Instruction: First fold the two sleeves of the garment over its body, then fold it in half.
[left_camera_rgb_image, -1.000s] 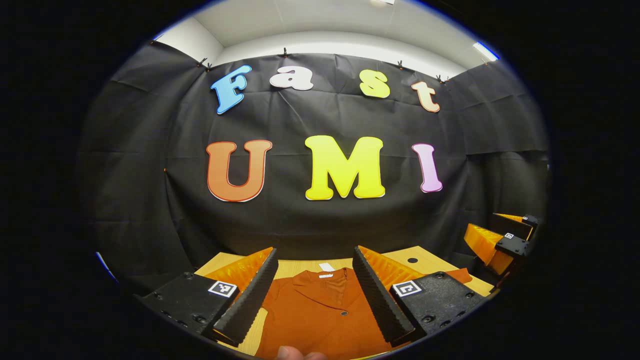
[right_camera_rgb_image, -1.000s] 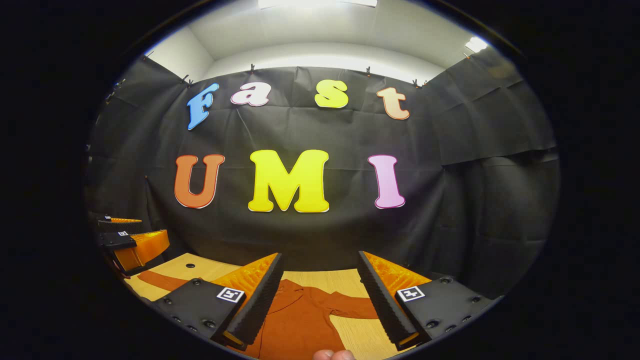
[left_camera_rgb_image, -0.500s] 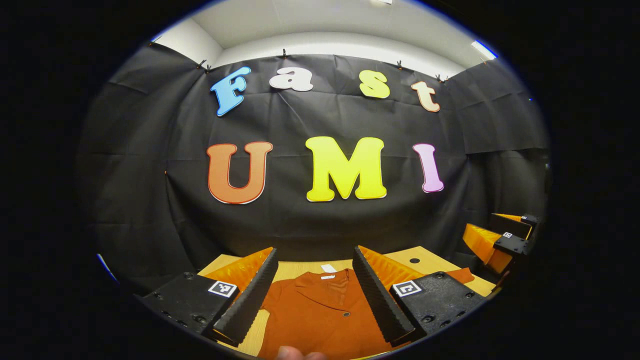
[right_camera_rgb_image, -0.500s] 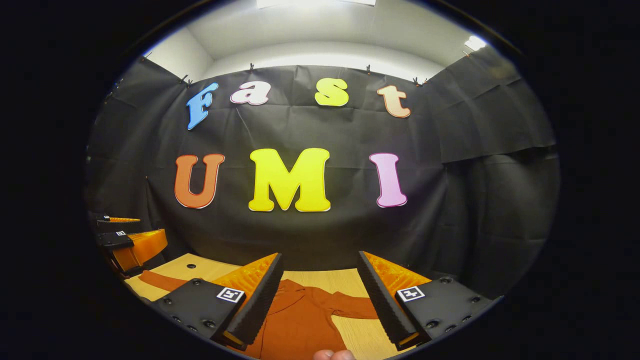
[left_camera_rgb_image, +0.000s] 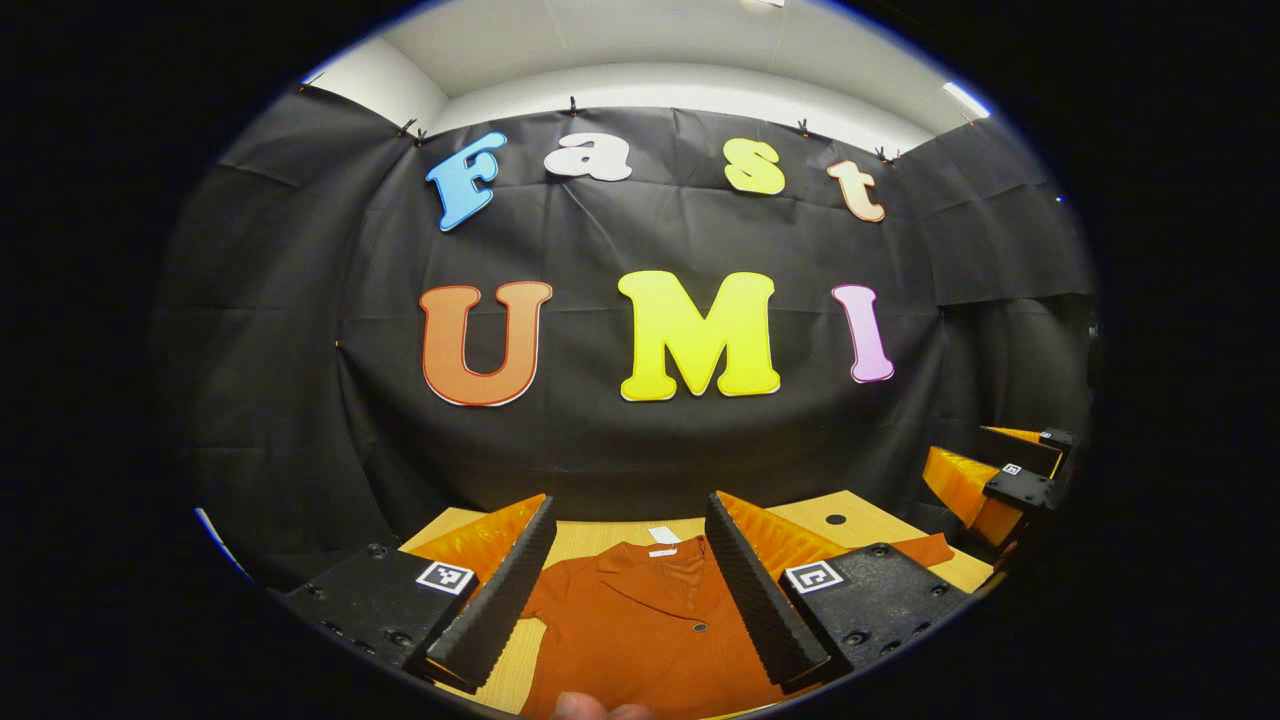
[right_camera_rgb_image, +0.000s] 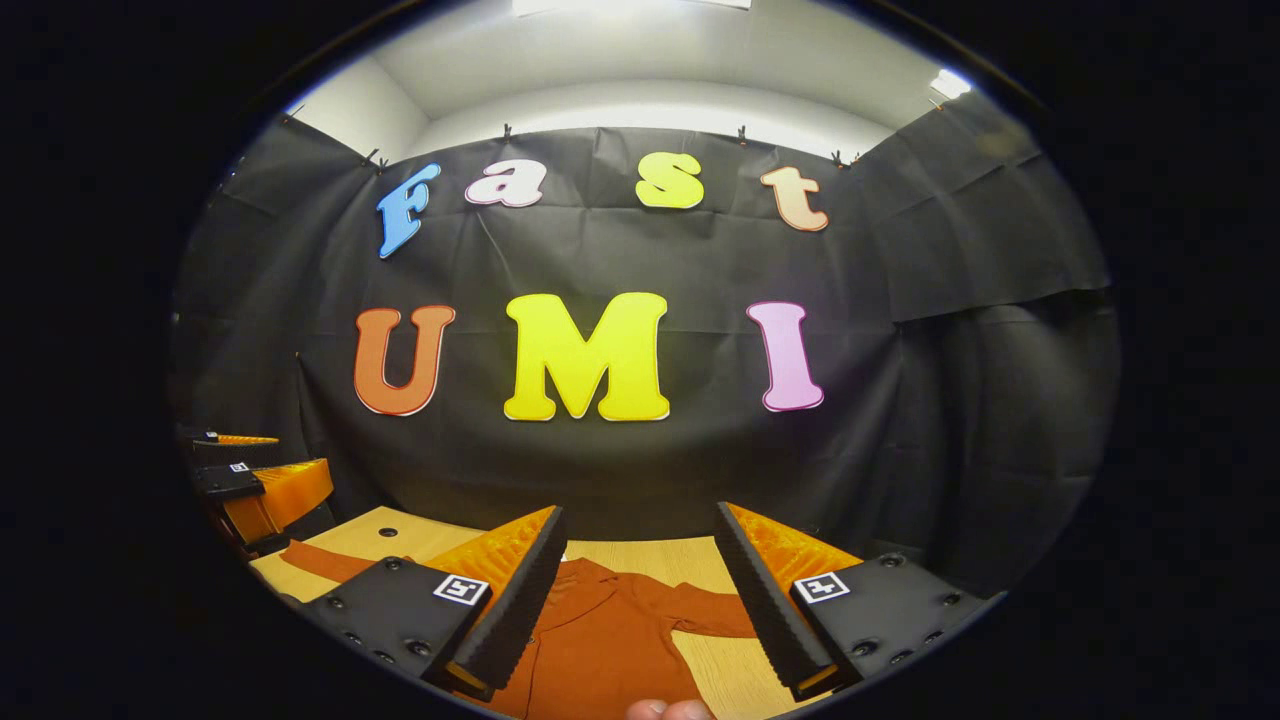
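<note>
Hovering spread and empty above the wooden table (left_camera_rgb_image: 600, 538), both grippers (left_camera_rgb_image: 630, 580) (right_camera_rgb_image: 640, 590) face the flat rust-orange garment (left_camera_rgb_image: 640, 630).

Booth wall (left_camera_rgb_image: 640, 440): black cloth, creased, clipped along its top edge. Above it a white wall band (left_camera_rgb_image: 690, 85) and grey ceiling (right_camera_rgb_image: 640, 50). Ceiling light (right_camera_rgb_image: 630, 6) bright overhead; second fixture (right_camera_rgb_image: 950, 84) at upper right. Counter (left_camera_rgb_image: 870, 512): light wood, one small dark hole (left_camera_rgb_image: 835, 519).

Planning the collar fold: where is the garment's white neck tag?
In the left gripper view, the white tag lies at the garment's collar, on the table.
</note>
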